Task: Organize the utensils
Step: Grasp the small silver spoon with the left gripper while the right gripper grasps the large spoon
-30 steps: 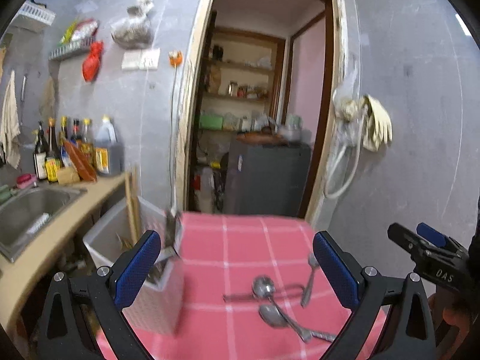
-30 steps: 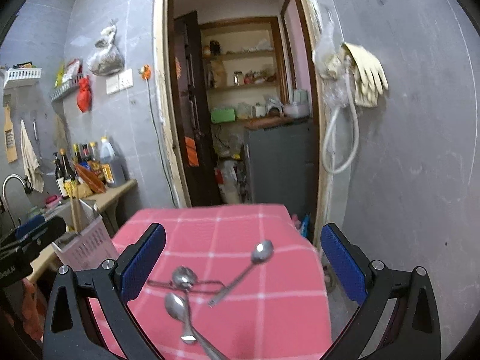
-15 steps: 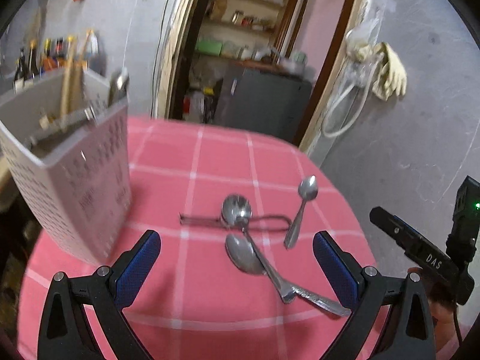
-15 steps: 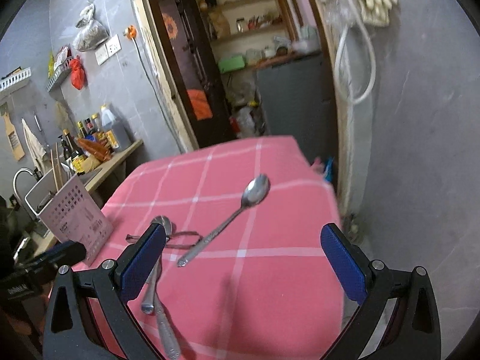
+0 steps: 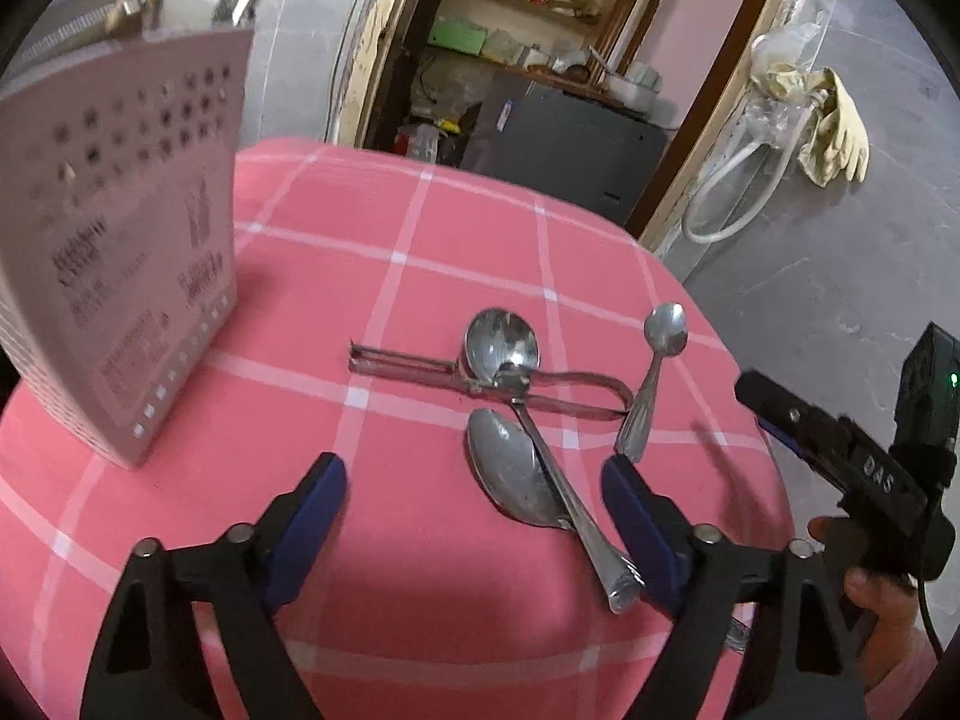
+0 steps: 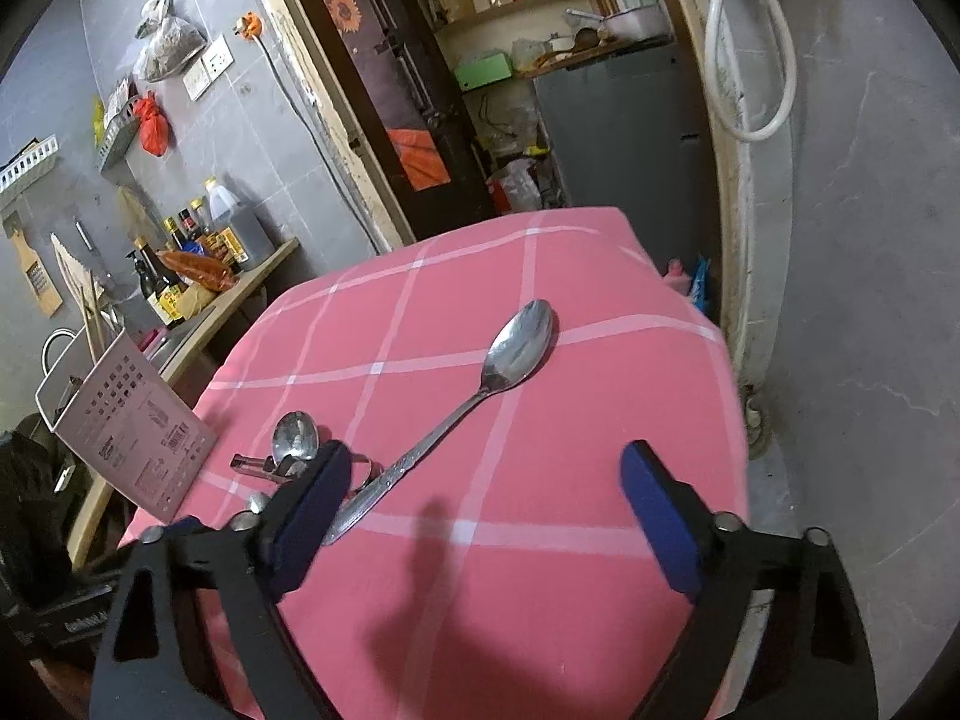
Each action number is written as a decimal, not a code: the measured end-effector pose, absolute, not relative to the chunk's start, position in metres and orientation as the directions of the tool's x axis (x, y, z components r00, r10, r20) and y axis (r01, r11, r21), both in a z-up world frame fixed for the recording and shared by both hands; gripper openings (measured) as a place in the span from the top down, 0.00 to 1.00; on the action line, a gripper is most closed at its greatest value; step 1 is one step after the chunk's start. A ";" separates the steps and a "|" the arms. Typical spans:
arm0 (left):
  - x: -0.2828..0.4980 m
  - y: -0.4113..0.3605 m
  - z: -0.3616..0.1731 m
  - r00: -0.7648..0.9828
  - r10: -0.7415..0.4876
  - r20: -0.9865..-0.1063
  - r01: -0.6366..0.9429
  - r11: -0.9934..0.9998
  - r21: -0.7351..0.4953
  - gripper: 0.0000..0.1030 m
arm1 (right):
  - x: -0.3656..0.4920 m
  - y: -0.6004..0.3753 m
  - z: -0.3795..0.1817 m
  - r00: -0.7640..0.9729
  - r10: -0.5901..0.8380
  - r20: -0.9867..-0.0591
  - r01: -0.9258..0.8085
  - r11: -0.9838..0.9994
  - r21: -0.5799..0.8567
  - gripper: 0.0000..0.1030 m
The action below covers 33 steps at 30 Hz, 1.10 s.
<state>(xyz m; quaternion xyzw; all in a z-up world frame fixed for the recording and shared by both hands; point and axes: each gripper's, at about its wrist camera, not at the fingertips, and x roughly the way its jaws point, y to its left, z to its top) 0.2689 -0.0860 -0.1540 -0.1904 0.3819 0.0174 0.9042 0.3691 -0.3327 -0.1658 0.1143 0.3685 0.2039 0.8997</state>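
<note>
Several metal utensils lie on the pink checked tablecloth (image 5: 420, 252): a large spoon (image 5: 510, 474), a round-bowled spoon (image 5: 501, 345) crossing over it, a metal peeler (image 5: 420, 366) under that one, and a small spoon (image 5: 654, 372) to the right. My left gripper (image 5: 474, 471) hovers just above the large spoon, jaws closing, pads touching nothing. My right gripper (image 6: 486, 462) hangs over the cloth, jaws closing, empty. A long spoon (image 6: 516, 342) lies ahead of it, its handle end by the left finger (image 6: 312, 498). The perforated utensil holder (image 5: 120, 276) stands at the left.
The holder (image 6: 132, 438) holds several utensils. Past the cloth's left edge runs a counter with bottles (image 6: 198, 252) and a sink. A doorway with a grey cabinet (image 6: 618, 132) is behind the table. The right gripper's body (image 5: 840, 456) and a hand show at the right.
Both grippers have come down towards the table and tipped downward. Their jaws have narrowed. The utensils and the holder now look closer and larger.
</note>
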 end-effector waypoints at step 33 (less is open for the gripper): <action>0.301 -0.069 -0.162 0.662 -0.288 -0.692 -0.162 0.846 -0.507 0.98 | 0.419 -0.323 -0.166 0.593 0.521 -0.614 -0.295 0.850 0.435 0.96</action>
